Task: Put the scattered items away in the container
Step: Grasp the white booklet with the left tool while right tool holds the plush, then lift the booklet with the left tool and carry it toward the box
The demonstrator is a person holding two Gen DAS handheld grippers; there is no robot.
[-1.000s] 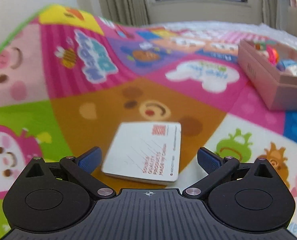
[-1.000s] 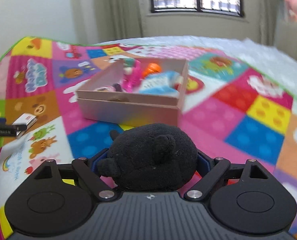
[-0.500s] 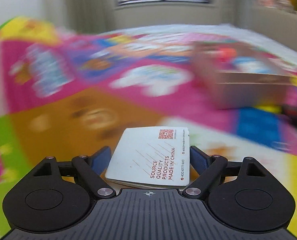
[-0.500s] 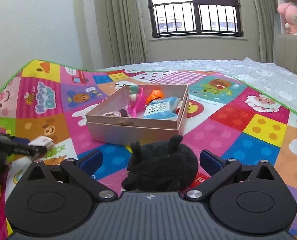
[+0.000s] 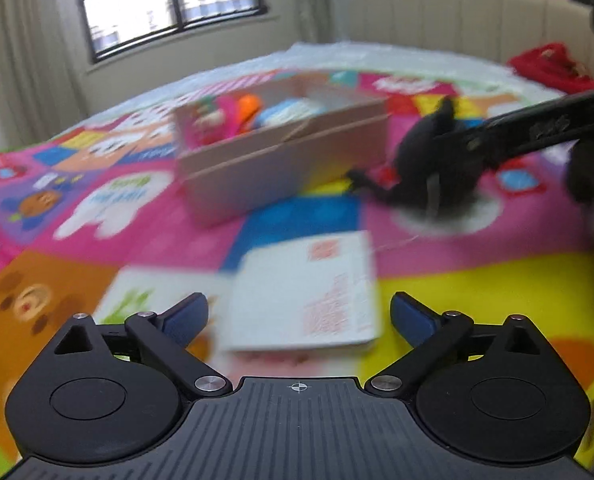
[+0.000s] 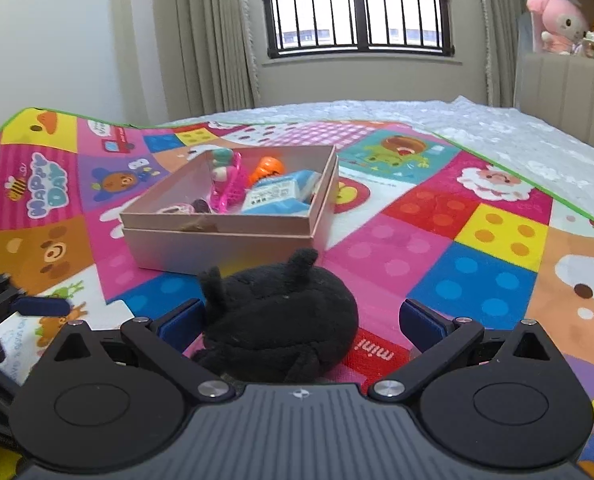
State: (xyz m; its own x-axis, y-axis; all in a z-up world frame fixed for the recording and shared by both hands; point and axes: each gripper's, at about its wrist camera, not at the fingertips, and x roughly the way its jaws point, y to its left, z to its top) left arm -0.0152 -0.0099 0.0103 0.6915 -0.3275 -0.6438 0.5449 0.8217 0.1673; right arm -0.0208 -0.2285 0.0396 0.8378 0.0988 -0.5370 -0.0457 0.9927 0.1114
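bright patchwork play mat (image 5: 145, 236) fills the left wrist view; the left gripper (image 5: 299, 314) is opening, jaws wide around a white card box (image 5: 303, 290) lying between them, pink container (image 5: 281, 152) beyond. right wrist view: the right gripper (image 6: 299, 322) stands wide around a black plush toy (image 6: 277, 316), near the container (image 6: 233, 236).

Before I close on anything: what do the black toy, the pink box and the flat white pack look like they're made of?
Black toy: soft plush; fuzzy, matte pile with floppy ears.
Pink box: probably rigid cardboard with a smooth, faintly satin finish; thin straight walls, crisp corners.
White pack: looks like printed card or plastic-wrapped paper; flat face with red print, but the blur leaves the finish open.
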